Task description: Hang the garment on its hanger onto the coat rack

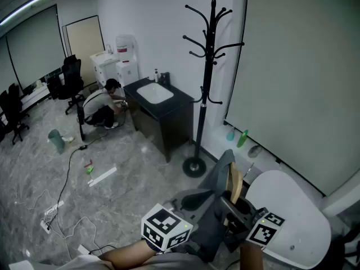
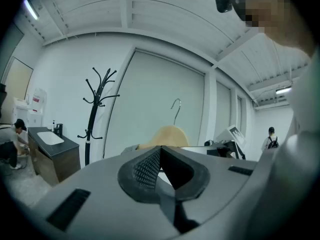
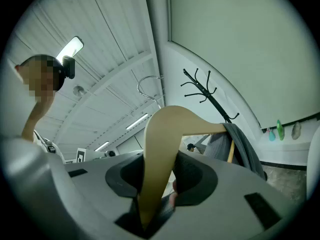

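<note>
**Hand-held grippers carry the hanger; the rack stands well ahead**

Nearest, at lower left, the left hand-held gripper (image 2: 160,151) has its jaws together at the tips, with nothing visible between them. It sits beside the grey garment (image 1: 212,218) without gripping it. To its right, the right hand-held gripper (image 3: 160,164) is clamped on the wooden hanger (image 3: 162,149), near the middle below the metal hook (image 3: 150,86). The garment is draped over the hanger's far arm and hangs low in front of the person.

Farther off, a dark cabinet (image 1: 163,117) with a sink stands against the wall, and just right of it is the black coat rack (image 1: 209,66), well apart from the hanger.

The step in hand looks like carrying the loaded hanger toward the rack. Next, the hanger likely needs raising and turning upright so the hook's open side faces one of the upturned arms, then lowering over it. The cloth could slide off if the hanger tilts too far.
</note>
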{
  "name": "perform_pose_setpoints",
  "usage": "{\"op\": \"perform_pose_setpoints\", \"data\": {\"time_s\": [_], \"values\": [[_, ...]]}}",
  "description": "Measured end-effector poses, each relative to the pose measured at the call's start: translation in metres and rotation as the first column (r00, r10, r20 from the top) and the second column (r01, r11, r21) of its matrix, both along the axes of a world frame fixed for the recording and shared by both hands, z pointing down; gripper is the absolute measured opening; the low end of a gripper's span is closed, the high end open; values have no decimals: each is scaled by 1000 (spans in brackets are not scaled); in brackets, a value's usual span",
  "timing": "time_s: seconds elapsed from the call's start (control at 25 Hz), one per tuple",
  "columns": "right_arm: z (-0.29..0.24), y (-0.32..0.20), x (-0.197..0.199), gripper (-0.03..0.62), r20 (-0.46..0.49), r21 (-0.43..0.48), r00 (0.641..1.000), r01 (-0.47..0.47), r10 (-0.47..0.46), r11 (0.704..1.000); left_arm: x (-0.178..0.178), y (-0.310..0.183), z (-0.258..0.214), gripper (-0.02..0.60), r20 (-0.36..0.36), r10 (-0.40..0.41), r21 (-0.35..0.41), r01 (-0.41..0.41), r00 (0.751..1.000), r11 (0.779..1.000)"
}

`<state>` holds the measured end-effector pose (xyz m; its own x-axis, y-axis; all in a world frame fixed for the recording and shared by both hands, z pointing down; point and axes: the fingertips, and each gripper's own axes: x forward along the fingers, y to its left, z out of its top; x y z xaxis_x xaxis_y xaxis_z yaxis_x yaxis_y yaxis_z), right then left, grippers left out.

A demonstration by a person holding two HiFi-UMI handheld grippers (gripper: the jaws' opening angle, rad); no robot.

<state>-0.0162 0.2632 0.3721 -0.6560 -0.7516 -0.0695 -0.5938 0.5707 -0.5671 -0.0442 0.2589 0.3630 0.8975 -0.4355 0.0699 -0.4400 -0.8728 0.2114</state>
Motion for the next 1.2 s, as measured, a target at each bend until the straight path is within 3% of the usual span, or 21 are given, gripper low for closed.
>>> {"op": "perform_pose_setpoints", "data": {"time_s": [0.52,1.2], "values": [[2,5,-5,149,-3,-1,1000,14,-14,1000,-6,6,3,6,-2,-11,2,11,1000,1000],[-4,-22,41,149,51,-6,997,53,-52,999,23,-15,11,6,14,-96,-5,96,995,995]]}}
